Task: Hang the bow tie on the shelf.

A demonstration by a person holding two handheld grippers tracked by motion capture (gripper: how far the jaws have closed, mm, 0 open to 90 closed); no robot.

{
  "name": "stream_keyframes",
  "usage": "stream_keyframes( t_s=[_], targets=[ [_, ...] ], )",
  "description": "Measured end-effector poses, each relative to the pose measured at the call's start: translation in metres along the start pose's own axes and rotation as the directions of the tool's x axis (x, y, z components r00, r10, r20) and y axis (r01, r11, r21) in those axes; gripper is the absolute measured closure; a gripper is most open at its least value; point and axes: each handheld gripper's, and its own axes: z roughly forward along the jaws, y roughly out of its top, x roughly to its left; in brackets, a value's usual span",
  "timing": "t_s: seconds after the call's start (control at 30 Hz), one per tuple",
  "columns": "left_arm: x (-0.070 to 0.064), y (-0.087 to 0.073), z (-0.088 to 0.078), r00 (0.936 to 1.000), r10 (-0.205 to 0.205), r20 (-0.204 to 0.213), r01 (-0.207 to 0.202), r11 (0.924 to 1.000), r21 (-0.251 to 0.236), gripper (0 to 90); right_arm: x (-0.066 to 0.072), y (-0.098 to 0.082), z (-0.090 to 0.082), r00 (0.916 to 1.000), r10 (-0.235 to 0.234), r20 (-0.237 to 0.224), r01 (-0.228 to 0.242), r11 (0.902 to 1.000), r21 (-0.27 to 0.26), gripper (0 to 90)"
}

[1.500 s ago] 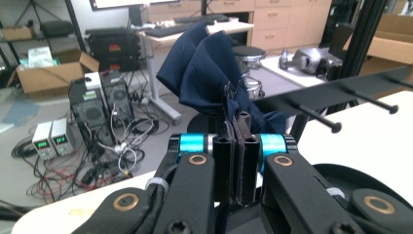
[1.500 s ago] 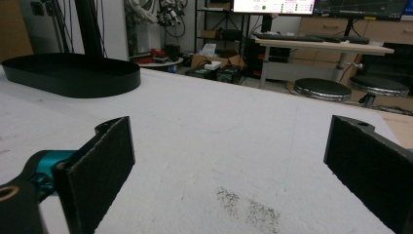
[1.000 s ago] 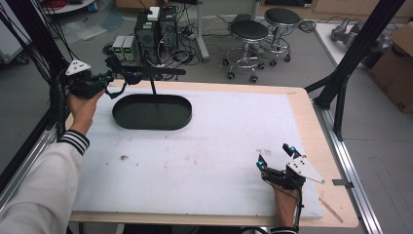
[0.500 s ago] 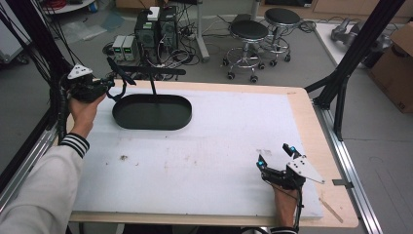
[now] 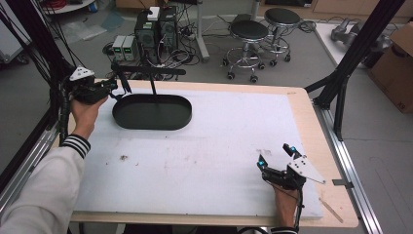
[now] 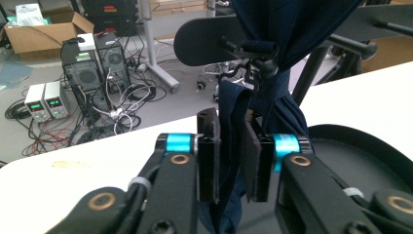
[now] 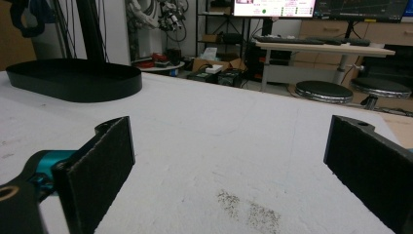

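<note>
Dark navy cloth [image 6: 234, 122] hangs bunched, creased between slightly parted left gripper [image 6: 233, 161] jaws, just opening

Floor: grey floor [image 5: 292, 73], with tangled cables [image 5: 187, 46] at the far side.
Seats: two round stools [image 5: 249, 30] far right.
Boxes: a cardboard box [image 5: 397, 73] at the right edge.
Desk: a desk [image 7: 321, 48] with screens [image 7: 321, 7].

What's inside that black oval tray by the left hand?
The black oval tray looks empty apart from a thin post rising from its middle. In the left gripper view, dark blue cloth between the left tongs covers part of the tray's floor.
</note>
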Motion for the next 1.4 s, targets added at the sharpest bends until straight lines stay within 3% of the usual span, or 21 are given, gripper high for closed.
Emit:
stream_keyframes(
  t_s=[0.17,0.23,0.33,0.57,0.73,0.87,0.97,1.13,1.23,1.27,1.3,1.4],
  targets=[
    [-0.005,0.002,-0.001,0.999,0.043,-0.011,-0.043,0.9991,-0.003,59.1,0.0,0.0,0.0,1.0,-0.007,0.0,0.007,1.0,0.0,3.4],
    [-0.005,0.002,-0.002,0.9994,0.034,-0.011,-0.034,0.9994,0.0,55.3,0.0,0.0,0.0,1.0,-0.006,-0.001,0.006,1.0,0.0,3.4],
    [-0.004,0.002,-0.003,0.9997,-0.013,-0.023,0.014,0.9996,0.023,46.2,0.0,0.0,0.0,1.0,0.001,0.0,-0.001,1.0,-0.001,3.4],
    [-0.004,-0.003,-0.019,0.9976,0.015,-0.067,-0.017,0.9992,-0.036,26.8,0.0,0.0,0.0,1.0,-0.002,0.0,0.002,1.0,0.0,3.4],
    [-0.005,-0.009,-0.039,0.9959,0.037,-0.082,-0.043,0.9957,-0.082,21.4,0.0,0.0,0.0,1.0,-0.002,0.002,0.002,1.0,0.003,3.4],
    [-0.007,-0.012,-0.056,0.9976,0.018,-0.068,-0.025,0.9932,-0.113,19.6,0.0,0.0,0.0,1.0,-0.004,0.006,0.004,1.0,0.001,3.4],
    [-0.021,-0.021,-0.071,0.9988,0.034,-0.034,-0.039,0.9892,-0.141,19.5,0.0,0.0,0.0,1.0,-0.002,0.006,0.002,1.0,0.0,3.4],
    [-0.036,-0.037,-0.08,0.9978,0.064,-0.018,-0.066,0.9853,-0.158,19.4,0.0,0.0,0.0,1.0,-0.004,0.007,0.004,1.0,-0.003,3.4],
    [-0.05,-0.053,-0.086,0.9983,0.057,0.01,-0.055,0.9806,-0.188,19.4,0.0,0.0,-0.001,1.0,-0.002,0.007,0.002,1.0,-0.006,3.4],
    [-0.059,-0.064,-0.089,0.9975,0.059,0.037,-0.05,0.976,-0.212,19.4,0.0,0.0,-0.001,1.0,-0.002,0.007,0.002,1.0,-0.007,3.4],
    [-0.059,-0.064,-0.089,0.9975,0.059,0.037,-0.05,0.976,-0.212,19.3,0.0,0.0,-0.001,1.0,-0.001,0.006,0.001,1.0,-0.008,3.4],
    [-0.076,-0.086,-0.095,0.9935,0.085,0.076,-0.065,0.9685,-0.241,19.2,0.0,0.0,-0.001,1.0,0.005,0.005,-0.005,1.0,-0.006,3.4]
  ],
)
